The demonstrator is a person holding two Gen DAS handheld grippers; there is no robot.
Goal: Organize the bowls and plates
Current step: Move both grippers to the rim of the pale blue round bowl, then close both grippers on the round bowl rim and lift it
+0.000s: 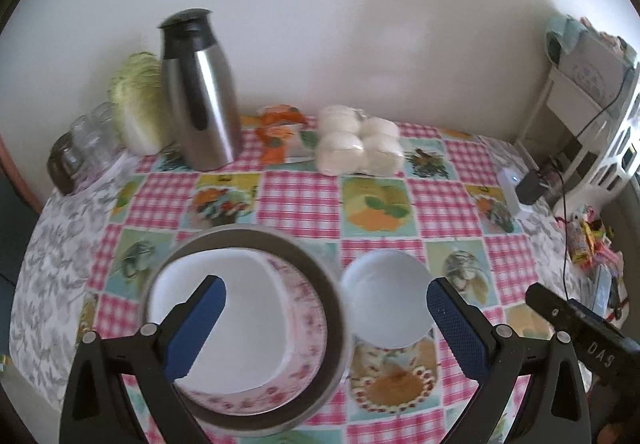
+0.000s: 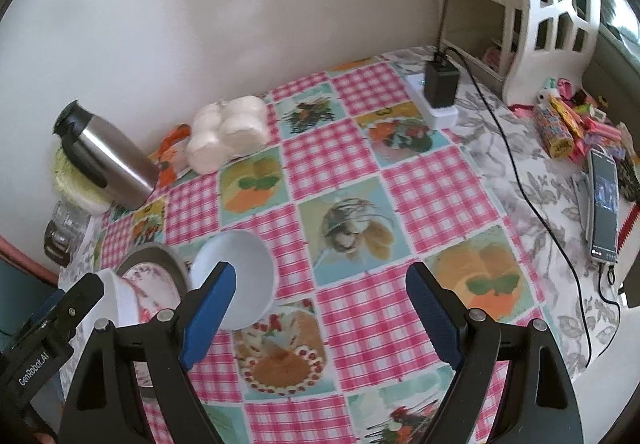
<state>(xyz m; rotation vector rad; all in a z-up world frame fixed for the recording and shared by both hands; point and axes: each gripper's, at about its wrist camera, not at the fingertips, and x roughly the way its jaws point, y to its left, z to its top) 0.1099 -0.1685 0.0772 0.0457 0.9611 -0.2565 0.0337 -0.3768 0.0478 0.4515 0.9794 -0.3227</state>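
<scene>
The left gripper [image 1: 324,308] is seen with its blue-padded jaws spread wide and nothing held between them. Below and between its fingers, a white floral-rimmed bowl [image 1: 240,328] is seated inside a wide grey-rimmed plate [image 1: 256,328]; the left finger [image 1: 196,328] lies over the bowl's interior, though contact cannot be confirmed. A small plain white bowl [image 1: 386,298] is found just inside the right finger [image 1: 456,328], beside the grey plate and resting on the pink checked, picture-printed tablecloth [image 1: 300,200].

The right gripper [image 2: 322,320] is likewise recorded as fully spread and empty, held above bare tablecloth [image 2: 400,204]. The small white bowl [image 2: 234,280] is noted at its left finger [image 2: 208,320], partly hidden behind it, with the floral bowl [image 2: 148,284] and grey plate [image 2: 160,256] further left.

Beyond the left gripper, towards the wall, a brushed-steel thermos jug with a black lid [image 1: 198,92] is observed, with a pale green cabbage [image 1: 138,104] and clear glass jars [image 1: 86,148] to its left, and a wrapped pack of white buns [image 1: 360,142] to its right. Ahead and right of the right gripper, a black charger on a white power strip [image 2: 440,88], a smartphone [image 2: 604,216] and colourful sweet packets [image 2: 568,124] are noted.
</scene>
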